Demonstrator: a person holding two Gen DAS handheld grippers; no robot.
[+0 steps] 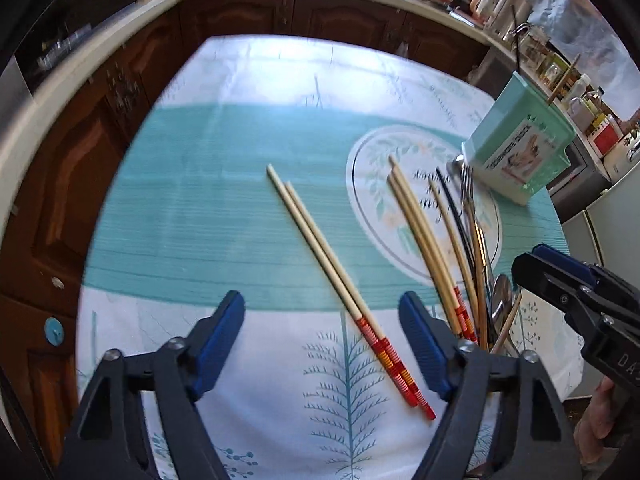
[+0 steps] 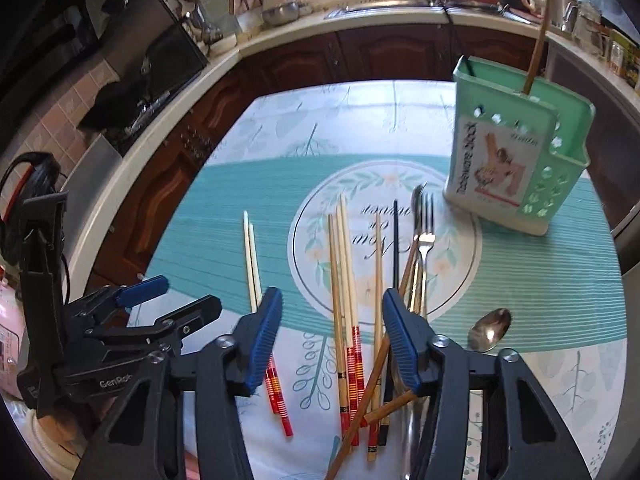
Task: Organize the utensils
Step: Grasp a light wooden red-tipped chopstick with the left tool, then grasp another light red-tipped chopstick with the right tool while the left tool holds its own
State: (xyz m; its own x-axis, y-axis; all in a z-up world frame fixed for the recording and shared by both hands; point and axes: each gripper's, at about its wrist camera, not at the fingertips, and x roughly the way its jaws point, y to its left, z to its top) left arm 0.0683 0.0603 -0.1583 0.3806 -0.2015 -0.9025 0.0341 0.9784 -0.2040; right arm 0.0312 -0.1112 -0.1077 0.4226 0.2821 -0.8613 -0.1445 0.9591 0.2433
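Note:
A pair of pale chopsticks with red ends (image 1: 340,280) lies apart on the tablecloth, also in the right wrist view (image 2: 253,264). My left gripper (image 1: 322,332) is open above their red ends, empty. A pile of chopsticks (image 2: 346,292), a fork (image 2: 426,236) and a spoon (image 2: 490,330) lies on the cloth. My right gripper (image 2: 330,340) is open over the pile, empty. A green utensil holder (image 2: 516,160) stands at the far right with one brown chopstick (image 2: 536,48) and a black one in it; it also shows in the left wrist view (image 1: 520,144).
The table (image 1: 200,200) has a teal and white cloth. Brown kitchen cabinets (image 1: 280,16) and a counter with kitchenware run behind it. A pink appliance (image 2: 8,340) sits at the left edge.

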